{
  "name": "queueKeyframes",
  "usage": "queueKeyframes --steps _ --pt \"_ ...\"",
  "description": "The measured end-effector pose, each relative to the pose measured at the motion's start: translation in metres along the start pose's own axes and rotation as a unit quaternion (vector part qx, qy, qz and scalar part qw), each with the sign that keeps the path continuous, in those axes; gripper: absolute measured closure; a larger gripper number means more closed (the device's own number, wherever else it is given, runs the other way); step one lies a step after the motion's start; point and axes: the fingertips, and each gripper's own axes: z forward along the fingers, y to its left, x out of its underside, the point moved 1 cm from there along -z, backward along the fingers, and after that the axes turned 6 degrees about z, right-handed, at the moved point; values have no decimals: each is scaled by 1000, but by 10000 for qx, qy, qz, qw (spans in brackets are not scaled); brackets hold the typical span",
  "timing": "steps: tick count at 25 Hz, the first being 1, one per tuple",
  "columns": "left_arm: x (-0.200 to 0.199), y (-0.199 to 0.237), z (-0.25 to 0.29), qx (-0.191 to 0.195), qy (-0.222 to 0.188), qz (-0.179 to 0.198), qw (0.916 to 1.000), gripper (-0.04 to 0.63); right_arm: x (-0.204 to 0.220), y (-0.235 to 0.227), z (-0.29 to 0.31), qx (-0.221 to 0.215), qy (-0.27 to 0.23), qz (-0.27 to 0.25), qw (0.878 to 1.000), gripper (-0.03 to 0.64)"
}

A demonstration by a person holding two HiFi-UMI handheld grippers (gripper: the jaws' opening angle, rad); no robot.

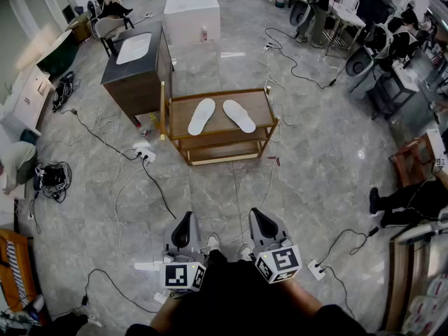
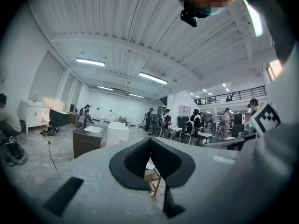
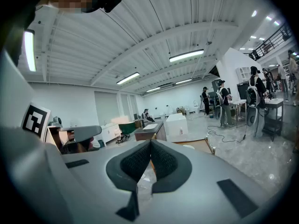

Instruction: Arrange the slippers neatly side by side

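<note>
Two white slippers lie soles up on a low wooden shelf table (image 1: 259,98) in the middle of the floor. The left slipper (image 1: 201,116) and the right slipper (image 1: 239,115) splay apart, far ends close and near ends wide. My left gripper (image 1: 185,224) and right gripper (image 1: 260,220) are held close to my body, well short of the table. Both are shut with nothing between the jaws. In the left gripper view the left gripper (image 2: 150,140) points level across the hall, and so does the right gripper (image 3: 150,143) in the right gripper view.
A dark cabinet with a white basin (image 1: 136,67) stands left of the table, a white unit (image 1: 190,12) behind it. Cables and a power strip (image 1: 145,155) lie on the grey floor. People and desks (image 1: 392,40) fill the back right; a seated person's leg (image 1: 406,201) reaches in at right.
</note>
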Motion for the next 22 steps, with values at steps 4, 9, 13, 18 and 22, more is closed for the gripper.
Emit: queueKeyframes --steps 4,9,13,18,22 --pt "2 -5 3 27 18 -23 10000 578 -1 -5 -3 27 -2 1 10000 604" --pt "0 -5 1 98 -2 -6 10000 578 0 0 -3 36 7 -23 10000 604" --pt "2 -4 0 136 6 5 9999 578 1 4 -4 37 24 -34 10000 604" --pt "4 -1 2 192 39 -24 9998 578 3 8 2 29 36 2 10000 604" --pt "6 6 2 246 52 -26 9997 578 4 14 8 35 12 29 10000 604"
